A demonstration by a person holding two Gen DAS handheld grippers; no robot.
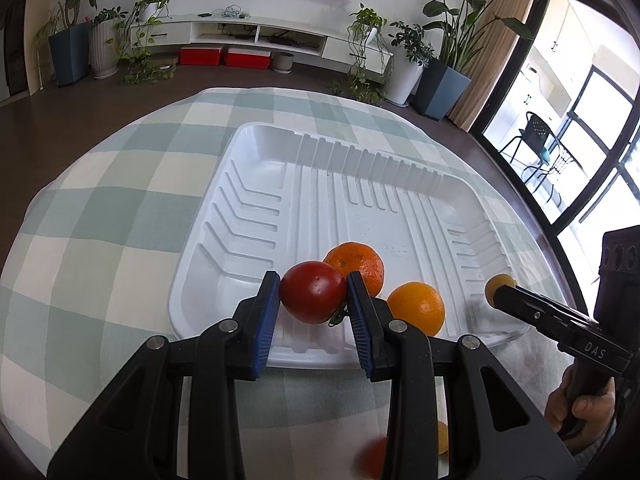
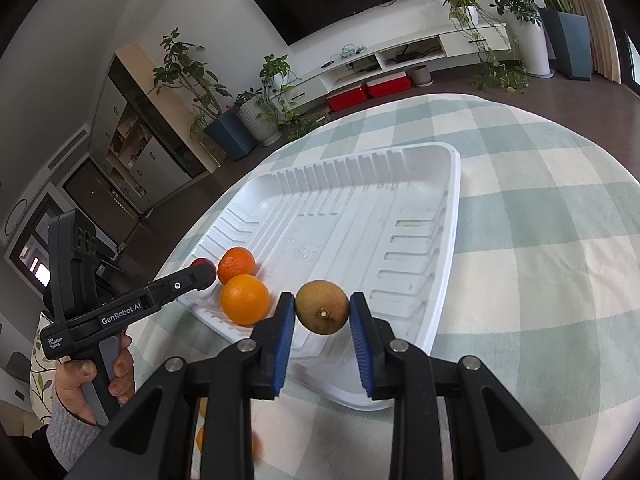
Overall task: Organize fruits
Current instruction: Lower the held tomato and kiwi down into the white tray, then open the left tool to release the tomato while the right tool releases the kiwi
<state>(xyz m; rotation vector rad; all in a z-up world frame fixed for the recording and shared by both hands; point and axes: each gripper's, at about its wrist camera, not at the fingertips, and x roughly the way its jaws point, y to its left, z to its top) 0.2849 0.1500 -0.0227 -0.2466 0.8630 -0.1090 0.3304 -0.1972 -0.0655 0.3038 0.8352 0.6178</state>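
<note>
Both grippers are busy. Left gripper (image 1: 312,300) holds a red tomato (image 1: 313,297) between its blue pads, low over the near end of the white tray (image 1: 256,152). Right gripper (image 2: 322,314) holds a brownish-yellow round fruit (image 2: 322,306) the same way, above the tray's near edge.

Two oranges already sit in the tray – one (image 1: 416,307) near the front and one (image 1: 357,263) just behind the tomato. The tray rests on a checked tablecloth (image 1: 100,200).

The step looks like putting both fruits down in the tray. To do it well, lower each fruit until it touches the tray floor, then open the pads slowly – round fruit rolls. The tomato is soft, so don't squeeze hard, and keep it from bumping the orange behind it.
</note>
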